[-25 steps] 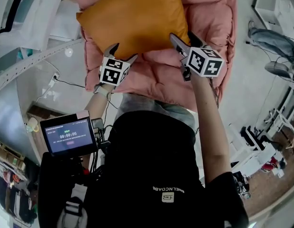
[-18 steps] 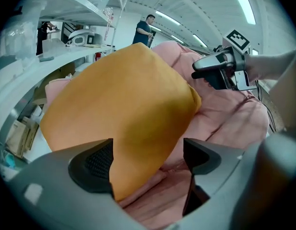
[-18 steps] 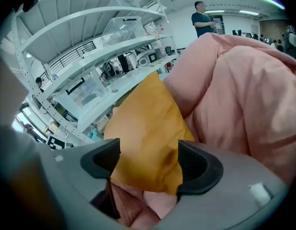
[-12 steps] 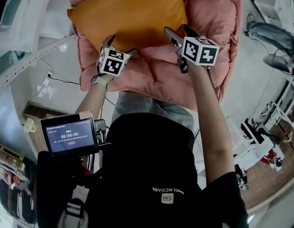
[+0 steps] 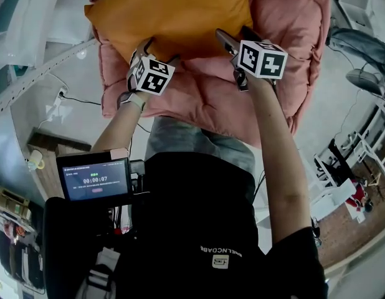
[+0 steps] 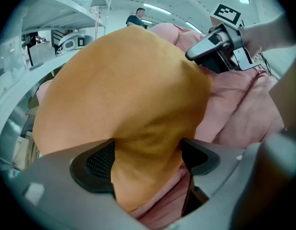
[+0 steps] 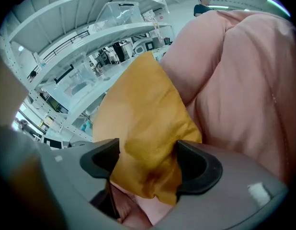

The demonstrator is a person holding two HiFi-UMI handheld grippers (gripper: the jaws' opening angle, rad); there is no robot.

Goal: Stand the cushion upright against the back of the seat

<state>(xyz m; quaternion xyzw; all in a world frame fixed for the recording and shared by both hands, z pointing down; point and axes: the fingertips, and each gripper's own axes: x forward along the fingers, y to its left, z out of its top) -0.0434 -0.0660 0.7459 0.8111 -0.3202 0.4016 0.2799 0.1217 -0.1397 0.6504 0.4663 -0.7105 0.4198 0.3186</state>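
An orange cushion lies flat on the padded pink seat, also seen as the cushion and the cushion. My left gripper straddles its near left corner. In the left gripper view the corner fills the gap of the left gripper, and the jaws are closing, still wide. My right gripper straddles the near right corner. That corner hangs between the wide jaws of the right gripper, brushing both pads. The right gripper also shows across the cushion.
The pink seat's puffy back rises behind the cushion. White shelving stands to the left of the seat. A small timer screen hangs at the person's chest. A grey chair and white racks stand to the right.
Both grippers have moved down and forward onto the cushion's near corners, which now sit between their jaws. The cushion itself has not moved on the seat.
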